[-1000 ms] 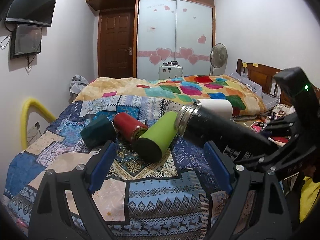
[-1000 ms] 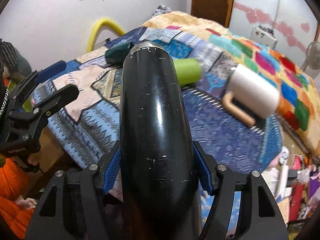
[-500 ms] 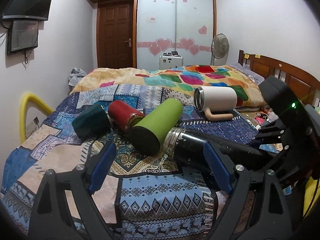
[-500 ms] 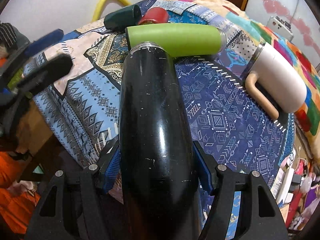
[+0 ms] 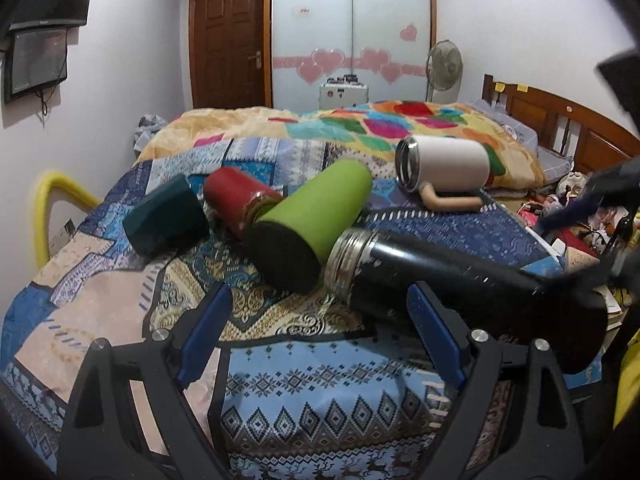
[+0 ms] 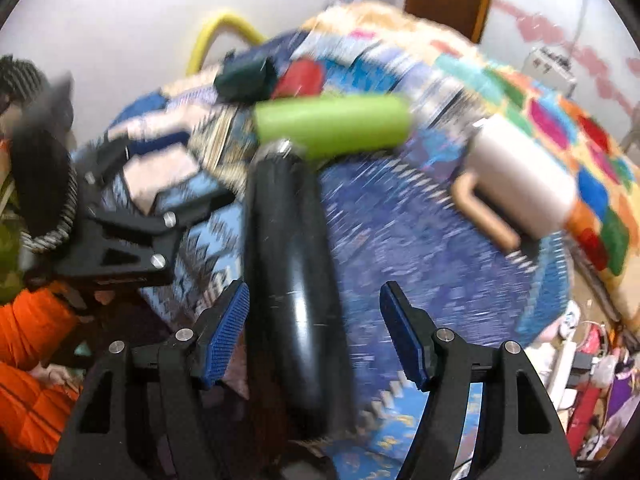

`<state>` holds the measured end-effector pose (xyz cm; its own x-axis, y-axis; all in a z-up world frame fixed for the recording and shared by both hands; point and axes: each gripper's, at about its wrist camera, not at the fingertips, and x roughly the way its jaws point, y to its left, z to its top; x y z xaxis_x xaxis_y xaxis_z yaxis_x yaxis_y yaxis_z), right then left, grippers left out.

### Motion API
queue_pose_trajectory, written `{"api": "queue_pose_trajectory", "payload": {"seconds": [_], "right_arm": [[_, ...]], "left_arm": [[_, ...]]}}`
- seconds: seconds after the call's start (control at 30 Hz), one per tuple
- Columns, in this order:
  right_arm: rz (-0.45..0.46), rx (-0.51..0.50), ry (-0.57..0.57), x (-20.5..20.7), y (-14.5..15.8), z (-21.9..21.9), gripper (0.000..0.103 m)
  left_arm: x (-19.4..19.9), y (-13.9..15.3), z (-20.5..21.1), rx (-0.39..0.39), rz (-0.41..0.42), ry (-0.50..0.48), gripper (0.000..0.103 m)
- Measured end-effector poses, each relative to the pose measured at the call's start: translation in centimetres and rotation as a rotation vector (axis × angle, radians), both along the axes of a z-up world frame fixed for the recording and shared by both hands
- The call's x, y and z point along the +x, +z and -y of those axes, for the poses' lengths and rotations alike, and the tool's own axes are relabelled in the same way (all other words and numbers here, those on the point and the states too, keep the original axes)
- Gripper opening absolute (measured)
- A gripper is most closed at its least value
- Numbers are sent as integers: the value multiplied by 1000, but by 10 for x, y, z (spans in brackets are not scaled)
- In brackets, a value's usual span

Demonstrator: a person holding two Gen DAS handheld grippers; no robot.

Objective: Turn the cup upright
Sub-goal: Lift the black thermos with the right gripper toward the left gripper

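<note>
A long black flask lies on its side on the patterned bedspread, its steel mouth against the base of a green cup. In the right wrist view the black flask lies between the open jaws of my right gripper, touching neither pad. My left gripper is open and empty, just in front of the flask's mouth. A red cup, a dark green cup and a white mug with a tan handle also lie on their sides.
The bedspread's near edge drops off below my left gripper. A colourful quilt is piled behind the cups. A wooden headboard and floor clutter are at the right. A person in orange sits at the left.
My right gripper lowered the black flask onto the bedspread beside the green cup, then opened and let go of it. The right view is blurred by motion.
</note>
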<state>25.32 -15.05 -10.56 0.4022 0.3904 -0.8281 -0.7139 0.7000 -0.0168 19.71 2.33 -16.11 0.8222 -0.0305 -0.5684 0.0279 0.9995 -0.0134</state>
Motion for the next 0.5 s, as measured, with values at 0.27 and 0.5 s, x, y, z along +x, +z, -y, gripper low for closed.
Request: {"api": "queue_pose_trajectory", "payload": {"seconds": [0.27, 0.5], "right_arm": [[27, -92, -128, 27, -27, 31, 69], [-32, -38, -90, 21, -34, 38, 68]], "left_arm": [[8, -15, 3, 17, -49, 0, 90], [18, -18, 12, 48, -76, -28, 90]]}}
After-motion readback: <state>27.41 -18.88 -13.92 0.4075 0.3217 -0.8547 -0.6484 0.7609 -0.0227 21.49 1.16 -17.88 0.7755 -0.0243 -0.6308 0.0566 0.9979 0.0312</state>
